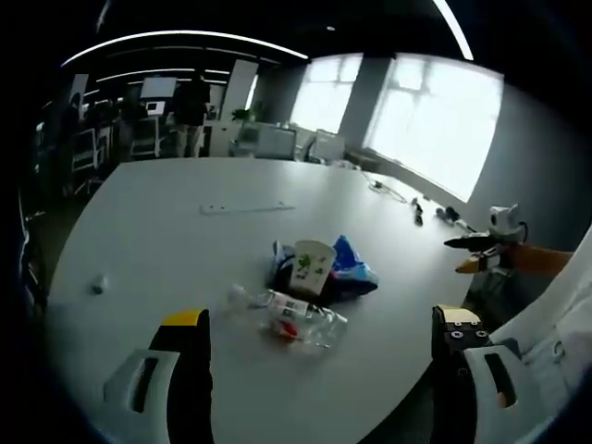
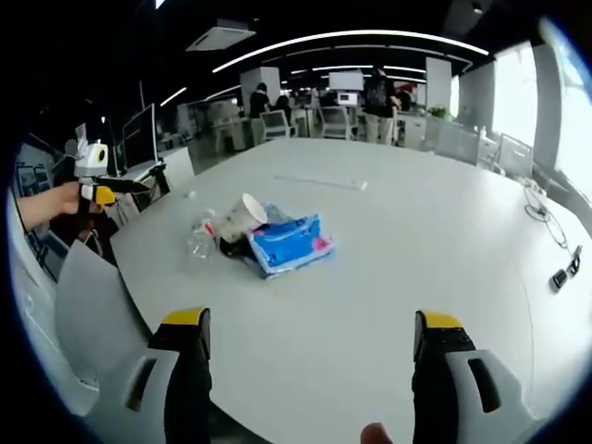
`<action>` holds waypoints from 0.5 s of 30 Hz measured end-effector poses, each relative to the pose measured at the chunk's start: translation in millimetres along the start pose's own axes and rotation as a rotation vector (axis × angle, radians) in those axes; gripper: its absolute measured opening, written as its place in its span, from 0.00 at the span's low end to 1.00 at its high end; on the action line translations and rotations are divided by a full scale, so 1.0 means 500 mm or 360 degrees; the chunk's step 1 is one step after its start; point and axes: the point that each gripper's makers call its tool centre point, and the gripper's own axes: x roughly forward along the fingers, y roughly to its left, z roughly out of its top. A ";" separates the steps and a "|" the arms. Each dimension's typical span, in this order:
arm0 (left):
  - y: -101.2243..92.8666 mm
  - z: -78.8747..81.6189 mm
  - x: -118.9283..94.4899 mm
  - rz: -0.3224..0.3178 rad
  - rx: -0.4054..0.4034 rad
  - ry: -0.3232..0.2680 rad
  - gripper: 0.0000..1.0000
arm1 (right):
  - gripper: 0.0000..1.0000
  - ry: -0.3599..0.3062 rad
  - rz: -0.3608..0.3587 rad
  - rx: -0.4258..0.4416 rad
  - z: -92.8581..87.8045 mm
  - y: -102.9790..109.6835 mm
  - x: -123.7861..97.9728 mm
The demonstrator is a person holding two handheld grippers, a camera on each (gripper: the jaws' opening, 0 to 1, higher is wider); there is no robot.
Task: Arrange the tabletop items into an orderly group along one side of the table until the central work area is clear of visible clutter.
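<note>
Clutter pile mid-worktop [image 2: 398, 240]: paper cup [image 1: 312, 266] tipped on blue packet [image 2: 290, 244], clear bottle [image 1: 298, 315] lying beside; left claw [image 1: 319, 338] spread, empty, short of pile; right claw [image 2: 310, 340] spread, empty, hovering over worktop edge.

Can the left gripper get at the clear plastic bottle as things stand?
Probably yes: the left gripper is open, the plastic bottle lies ahead between its jaws on bare table, paper cup behind it.

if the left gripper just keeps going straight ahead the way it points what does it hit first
Probably the clear plastic bottle lying on the white table, with the paper cup and blue packet just behind it. Depth is unclear, so this is a rough judgement.
</note>
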 end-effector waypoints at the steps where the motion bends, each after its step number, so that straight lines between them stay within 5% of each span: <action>1: 0.000 0.000 0.000 -0.0001 -0.0001 0.0000 0.97 | 0.89 0.0001 -0.0001 -0.0002 -0.001 -0.001 0.000; 15: -0.001 -0.008 0.002 -0.0010 -0.0009 0.0021 0.97 | 0.88 0.0023 0.0006 0.0000 -0.006 0.005 0.003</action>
